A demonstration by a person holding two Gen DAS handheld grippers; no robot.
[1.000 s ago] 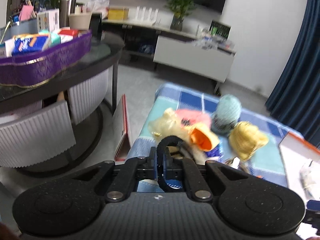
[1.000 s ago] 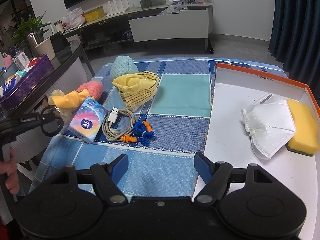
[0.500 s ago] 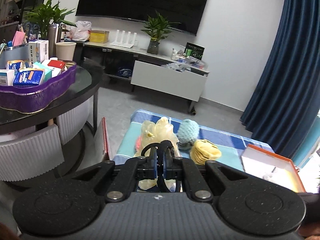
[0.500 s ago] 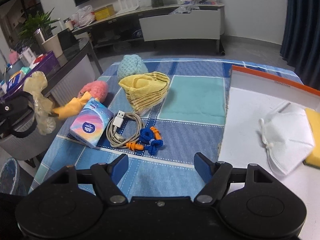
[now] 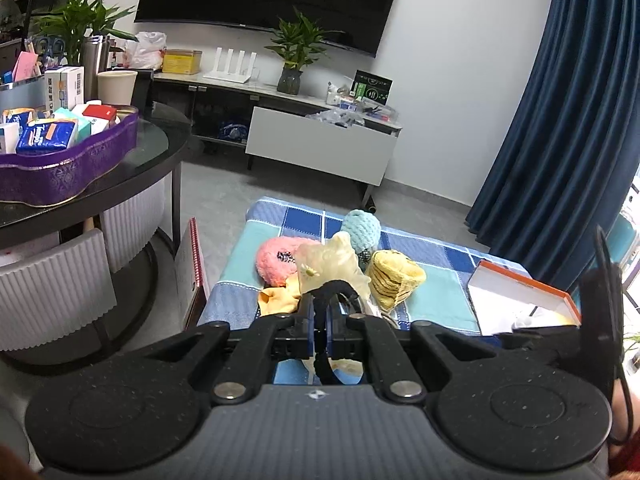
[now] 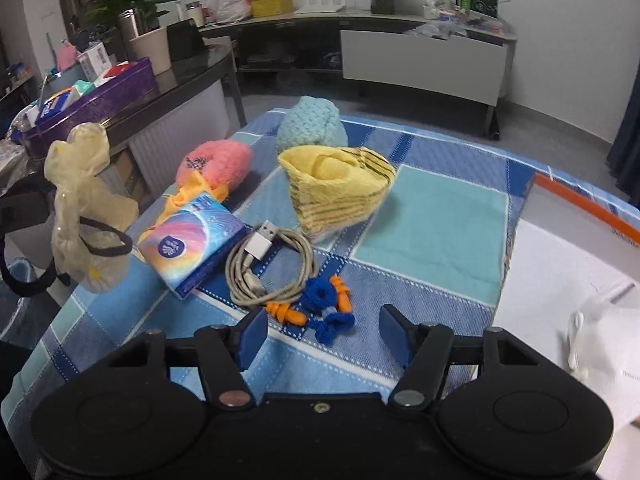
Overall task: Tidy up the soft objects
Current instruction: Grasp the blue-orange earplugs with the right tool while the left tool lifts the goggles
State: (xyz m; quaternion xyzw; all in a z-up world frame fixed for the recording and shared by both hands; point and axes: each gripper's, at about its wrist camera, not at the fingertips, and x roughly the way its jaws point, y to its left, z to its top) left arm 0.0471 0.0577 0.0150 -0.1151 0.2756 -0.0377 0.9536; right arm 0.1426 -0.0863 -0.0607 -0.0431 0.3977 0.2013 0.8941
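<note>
My left gripper is squeezing a black band with a pale glove, up beside the table. My right gripper is closing over blue earplugs, not touching.

Left gripper tipped gently downward, jaws pressed together on a black band looped between them, a pale yellowish scrunchie bunched just beyond the jaws and carried with the band. Seen from the right wrist view as a dark shape at the far left, scrunchie hanging off it. Right gripper pitched more steeply down, jaws wide apart and closing, nothing pressed between the blue pads. Sliver of a hand at the lower right edge.
</note>
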